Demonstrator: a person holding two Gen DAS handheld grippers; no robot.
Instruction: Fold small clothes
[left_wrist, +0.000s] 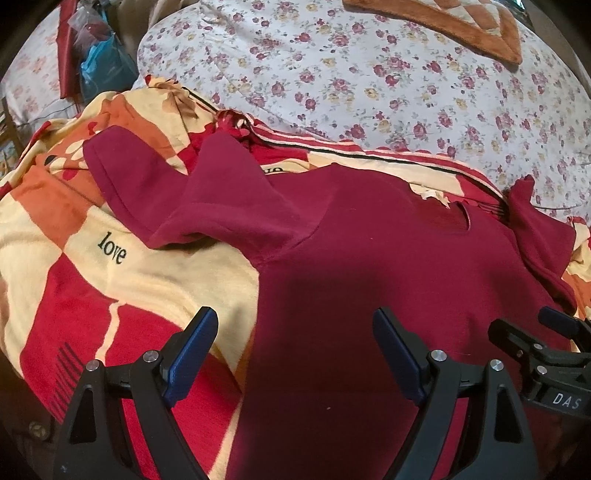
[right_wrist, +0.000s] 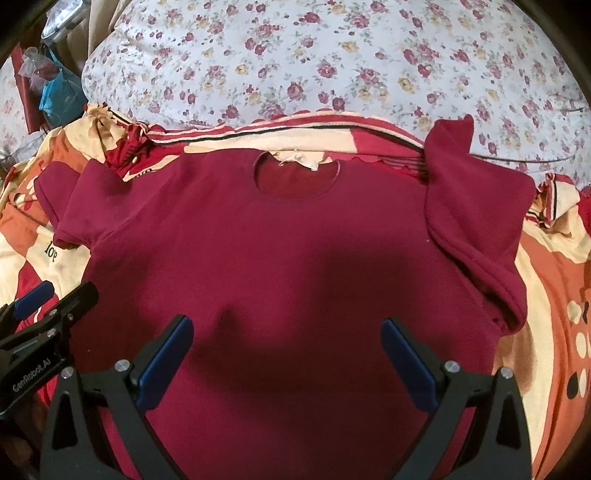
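A small maroon T-shirt (right_wrist: 280, 243) lies spread flat, neckline (right_wrist: 295, 177) at the far side, on a red, cream and orange blanket (left_wrist: 122, 280). Its left sleeve (left_wrist: 177, 199) is rumpled and its right sleeve (right_wrist: 476, 206) lies partly folded up. My left gripper (left_wrist: 295, 325) hovers open over the shirt's left edge, nothing between its blue pads. My right gripper (right_wrist: 288, 332) hangs open above the shirt's lower middle, holding nothing. Each gripper shows at the side of the other's view: the right gripper (left_wrist: 554, 339) and the left gripper (right_wrist: 48, 299).
A white sheet with small red flowers (right_wrist: 332, 62) covers the bed beyond the blanket. An orange checked mat (left_wrist: 461, 26) lies at the far right. Blue and red bags (left_wrist: 99, 70) sit off the bed at the far left.
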